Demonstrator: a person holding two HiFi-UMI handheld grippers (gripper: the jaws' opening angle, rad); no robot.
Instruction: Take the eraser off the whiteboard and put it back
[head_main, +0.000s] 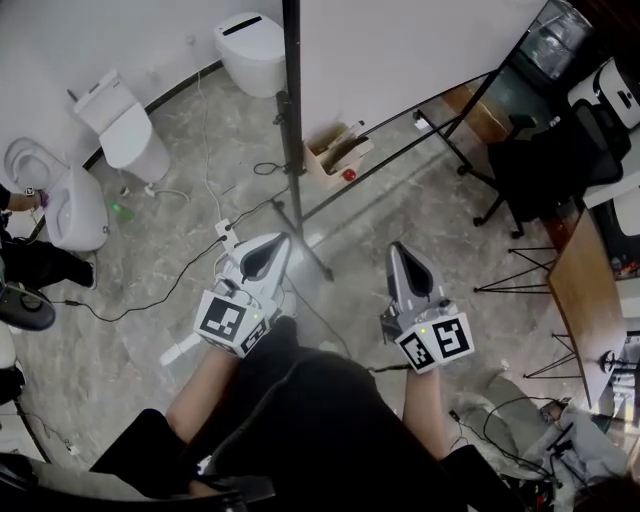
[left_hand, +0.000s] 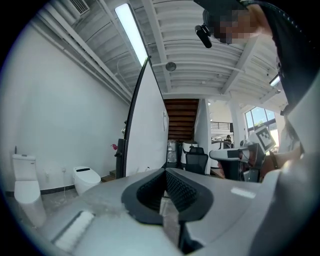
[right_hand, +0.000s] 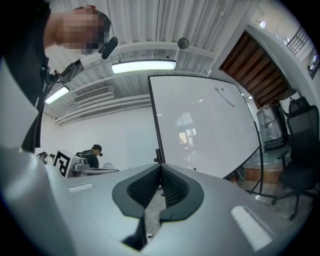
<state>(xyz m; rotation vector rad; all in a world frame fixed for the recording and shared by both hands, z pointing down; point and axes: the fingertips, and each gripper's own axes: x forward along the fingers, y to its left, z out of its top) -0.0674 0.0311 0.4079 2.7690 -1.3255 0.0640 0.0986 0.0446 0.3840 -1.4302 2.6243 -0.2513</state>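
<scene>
Between the ribbed black pads (left_hand: 181, 191) of your left gripper (left_hand: 165, 171): nothing. The pads meet at the tips. Same entry for your right gripper (right_hand: 160, 166): pads (right_hand: 173, 188) pressed together, empty. Closed jaws suit an approach with nothing to carry, as this looks to be.

Ahead of both: tall white whiteboard (head_main: 400, 60) on a black tube stand, the landmark for every entry below. You hold the grippers level and side by side, noses toward it. The left one faces its black edge post (left_hand: 131, 120), the right one its glossy face.

Item sought: eraser. Not made out in any view. A thin dark mark (right_hand: 223, 96) high on the board's face is too small to name. You will likely have to part the jaws before reaching for it.

At the whiteboard's foot: open brown cardboard box (head_main: 335, 152).
Left of the whiteboard: white ceramic toilets (head_main: 125, 125).
Right of it: black mesh office chair (head_main: 545, 165).
Beneath it: grey marbled floor (head_main: 170, 230), with loose cables (head_main: 140, 305).
</scene>
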